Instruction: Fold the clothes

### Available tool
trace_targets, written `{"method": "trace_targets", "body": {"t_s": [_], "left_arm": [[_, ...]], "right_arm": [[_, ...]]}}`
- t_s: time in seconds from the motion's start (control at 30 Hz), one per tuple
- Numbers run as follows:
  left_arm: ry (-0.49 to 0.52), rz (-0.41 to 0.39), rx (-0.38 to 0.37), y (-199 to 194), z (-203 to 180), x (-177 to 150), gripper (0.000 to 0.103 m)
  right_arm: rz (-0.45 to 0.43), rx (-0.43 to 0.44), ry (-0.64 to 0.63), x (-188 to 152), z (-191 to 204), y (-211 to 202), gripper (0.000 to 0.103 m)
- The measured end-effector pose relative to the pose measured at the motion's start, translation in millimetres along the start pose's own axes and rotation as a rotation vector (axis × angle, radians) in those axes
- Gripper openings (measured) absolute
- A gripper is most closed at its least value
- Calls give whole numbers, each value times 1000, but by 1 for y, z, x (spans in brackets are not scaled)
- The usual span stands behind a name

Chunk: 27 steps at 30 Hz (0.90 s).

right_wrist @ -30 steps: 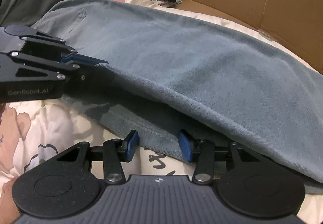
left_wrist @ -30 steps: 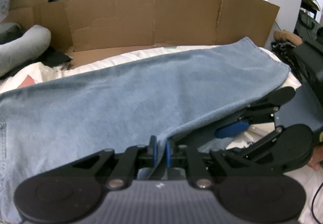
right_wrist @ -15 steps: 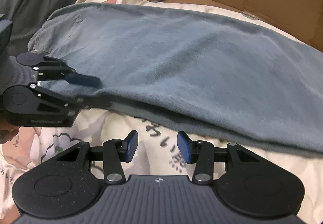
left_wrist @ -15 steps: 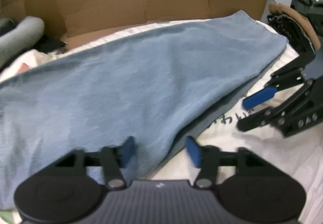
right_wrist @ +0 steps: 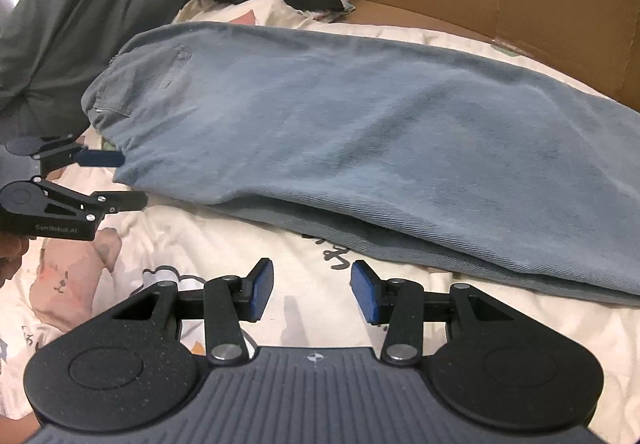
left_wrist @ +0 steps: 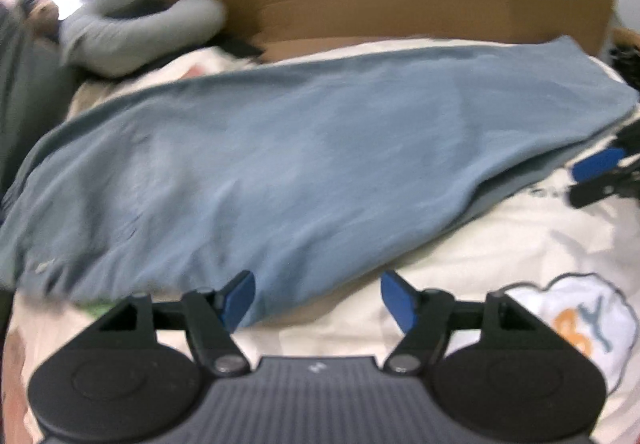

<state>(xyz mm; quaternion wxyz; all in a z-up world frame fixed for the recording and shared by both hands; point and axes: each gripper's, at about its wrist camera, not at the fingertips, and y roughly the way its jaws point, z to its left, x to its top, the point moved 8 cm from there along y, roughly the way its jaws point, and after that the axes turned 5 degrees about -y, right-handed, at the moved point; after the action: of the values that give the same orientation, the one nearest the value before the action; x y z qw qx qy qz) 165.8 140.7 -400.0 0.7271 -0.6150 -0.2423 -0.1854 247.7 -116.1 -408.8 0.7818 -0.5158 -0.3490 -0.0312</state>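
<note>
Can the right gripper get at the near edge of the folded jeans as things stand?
Probably yes. The right gripper is open and empty, with only bare printed bedsheet between it and the jeans. The left gripper sits off toward the waistband end.

"GenRobot.AI" printed on left tool (right_wrist: 100, 180) side; bedsheet (right_wrist: 320, 256) characters unreadable

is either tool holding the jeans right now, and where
Nothing is held. The left tool has just been opening, jeans edge between unpressed pads; the right tool is open over the bedsheet.
</note>
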Motion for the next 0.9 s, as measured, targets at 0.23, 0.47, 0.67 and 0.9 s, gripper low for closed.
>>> {"method": "trace_targets", "body": {"t_s": [0.23, 0.47, 0.67, 0.9], "left_arm": [[-97, 59, 71, 23, 25, -17, 72], [-284, 8, 26, 29, 46, -11, 72], [-414, -94, -12, 10, 69, 16, 72], [-548, -57, -22, 31, 73, 14, 72]], "right_arm": [[17, 2, 16, -4, -2, 5, 51], [33, 10, 11, -7, 0, 12, 51], [52, 9, 8, -9, 1, 20, 51], [60, 17, 1, -12, 4, 20, 51]]}}
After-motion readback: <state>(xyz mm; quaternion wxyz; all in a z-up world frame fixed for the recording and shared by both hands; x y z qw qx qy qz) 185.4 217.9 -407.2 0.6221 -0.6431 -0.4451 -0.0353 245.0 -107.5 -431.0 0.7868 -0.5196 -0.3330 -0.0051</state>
